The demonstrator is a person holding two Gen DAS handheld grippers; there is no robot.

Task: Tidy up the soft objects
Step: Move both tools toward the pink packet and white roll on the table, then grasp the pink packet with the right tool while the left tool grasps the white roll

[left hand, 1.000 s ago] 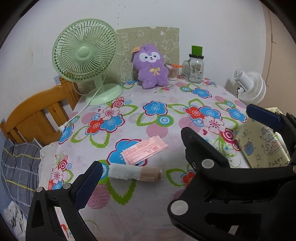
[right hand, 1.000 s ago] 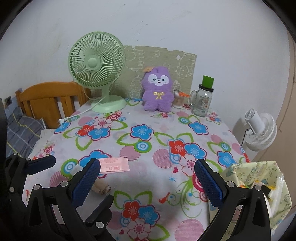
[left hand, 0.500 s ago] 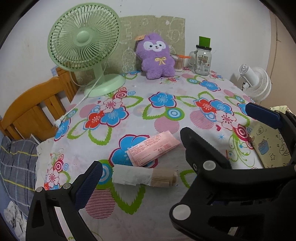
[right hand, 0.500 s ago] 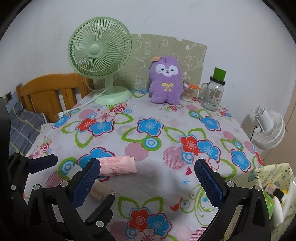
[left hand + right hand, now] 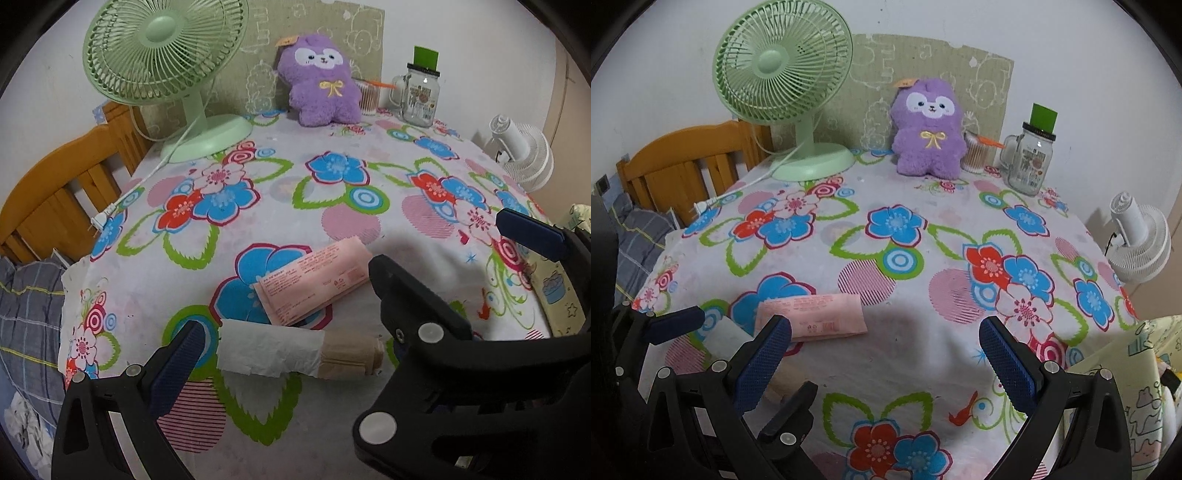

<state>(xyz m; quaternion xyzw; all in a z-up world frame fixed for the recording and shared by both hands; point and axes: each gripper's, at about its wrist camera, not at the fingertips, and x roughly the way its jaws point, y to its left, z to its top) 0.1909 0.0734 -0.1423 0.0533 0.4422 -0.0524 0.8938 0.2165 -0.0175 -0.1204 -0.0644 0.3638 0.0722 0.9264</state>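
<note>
A pink soft packet [image 5: 314,282] lies on the floral tablecloth, also in the right wrist view [image 5: 812,317]. Just in front of it lies a beige roll wrapped in white paper [image 5: 299,352]; in the right wrist view it is mostly hidden behind the left gripper's frame. A purple plush toy [image 5: 321,83] sits upright at the far edge [image 5: 929,129]. My left gripper [image 5: 351,295] is open, low over the roll and packet. My right gripper [image 5: 886,354] is open and empty, above the table's front middle, right of the packet.
A green desk fan [image 5: 786,74] stands at the back left, its cord trailing over the edge. A glass mug jar [image 5: 1032,158] and a cotton-swab cup [image 5: 975,155] stand right of the plush. A wooden bed frame [image 5: 683,162] is left, a white fan [image 5: 1141,240] and a patterned bag [image 5: 1145,387] right.
Both grippers have moved forward and lower toward the table. The roll and packet now sit closer, between the left gripper's open fingers. Nothing on the table has moved.
</note>
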